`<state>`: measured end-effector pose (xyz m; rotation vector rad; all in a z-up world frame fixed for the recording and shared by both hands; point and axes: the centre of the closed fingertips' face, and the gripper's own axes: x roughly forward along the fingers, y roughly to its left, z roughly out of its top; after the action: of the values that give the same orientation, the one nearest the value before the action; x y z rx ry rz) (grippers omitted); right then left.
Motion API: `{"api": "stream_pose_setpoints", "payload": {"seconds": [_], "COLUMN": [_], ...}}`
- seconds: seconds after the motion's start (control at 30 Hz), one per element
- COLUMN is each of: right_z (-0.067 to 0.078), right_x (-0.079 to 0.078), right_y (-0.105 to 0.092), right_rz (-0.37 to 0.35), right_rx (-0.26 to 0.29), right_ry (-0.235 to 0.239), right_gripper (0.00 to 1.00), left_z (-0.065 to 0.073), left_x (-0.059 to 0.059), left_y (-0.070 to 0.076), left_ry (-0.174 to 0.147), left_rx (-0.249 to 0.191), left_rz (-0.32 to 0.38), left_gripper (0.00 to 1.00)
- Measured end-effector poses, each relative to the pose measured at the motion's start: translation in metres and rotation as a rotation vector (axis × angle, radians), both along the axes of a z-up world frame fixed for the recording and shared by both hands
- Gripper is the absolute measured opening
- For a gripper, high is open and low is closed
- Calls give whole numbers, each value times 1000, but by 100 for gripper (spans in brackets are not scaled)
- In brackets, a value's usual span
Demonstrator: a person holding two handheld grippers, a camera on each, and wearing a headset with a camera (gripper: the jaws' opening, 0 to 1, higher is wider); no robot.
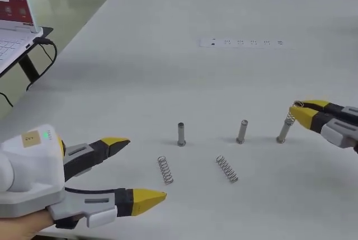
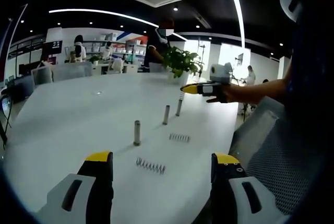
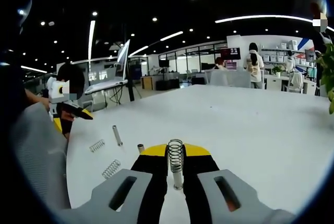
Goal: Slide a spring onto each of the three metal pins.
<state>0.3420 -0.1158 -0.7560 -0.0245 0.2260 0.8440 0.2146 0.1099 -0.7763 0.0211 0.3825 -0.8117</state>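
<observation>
Seemingly light and bendy, the thin steel coil spring [image 3: 176, 157] is pinched top-end by right tongs [image 3: 176, 151]; left tongs [image 1: 138, 168] gape.

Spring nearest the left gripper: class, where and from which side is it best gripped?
Probably the middle coils, pinched across its width from above: the spring lies flat on the table, so both ends are free for a pin.

laptop [image 1: 14, 10] cropped at left, right gripper [image 1: 295, 110] body cropped
</observation>
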Motion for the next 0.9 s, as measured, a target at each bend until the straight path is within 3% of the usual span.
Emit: {"api": "stream_pose_setpoints", "payload": {"seconds": [0.9], "right_z": [-33], "right_x": [-2], "right_y": [0], "right_rz": [30], "right_rx": [-66], "right_ry": [33], "right_gripper": [8], "left_z": [-1], "left_x": [-1], "left_y": [0], "left_ry": [5], "left_rx": [5], "left_rz": [0], "left_gripper": [73]}}
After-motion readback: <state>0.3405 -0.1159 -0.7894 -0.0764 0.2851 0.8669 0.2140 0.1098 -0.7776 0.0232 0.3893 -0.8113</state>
